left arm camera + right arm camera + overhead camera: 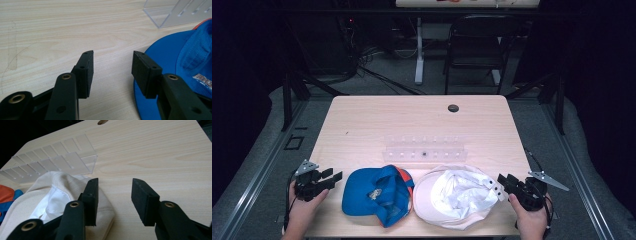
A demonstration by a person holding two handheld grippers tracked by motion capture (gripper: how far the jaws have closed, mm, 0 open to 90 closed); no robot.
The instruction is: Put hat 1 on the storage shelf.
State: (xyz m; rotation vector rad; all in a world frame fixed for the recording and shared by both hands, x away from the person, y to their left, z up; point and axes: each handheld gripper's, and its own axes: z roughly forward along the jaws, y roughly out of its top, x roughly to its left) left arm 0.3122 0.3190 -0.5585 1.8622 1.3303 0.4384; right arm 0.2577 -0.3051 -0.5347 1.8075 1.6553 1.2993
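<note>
A blue cap (pixel 374 192) with an orange underside lies near the table's front edge, left of centre. Beside it on the right lies a white cap (pixel 457 196), upside down. My left gripper (pixel 333 177) hovers just left of the blue cap, open and empty. In the left gripper view the blue cap's brim (pixel 165 57) runs under the right jaw. My right gripper (pixel 503 181) is at the white cap's right edge, open. In the right gripper view the white cap (pixel 60 195) sits behind the left jaw, and bare wood shows between the jaws.
A clear acrylic rack (pixel 424 149) with several slots stands behind the caps at mid-table. A dark round hole (pixel 453 108) marks the far side of the wooden table (pixel 377 117). A black chair (pixel 477 45) and a table leg stand beyond.
</note>
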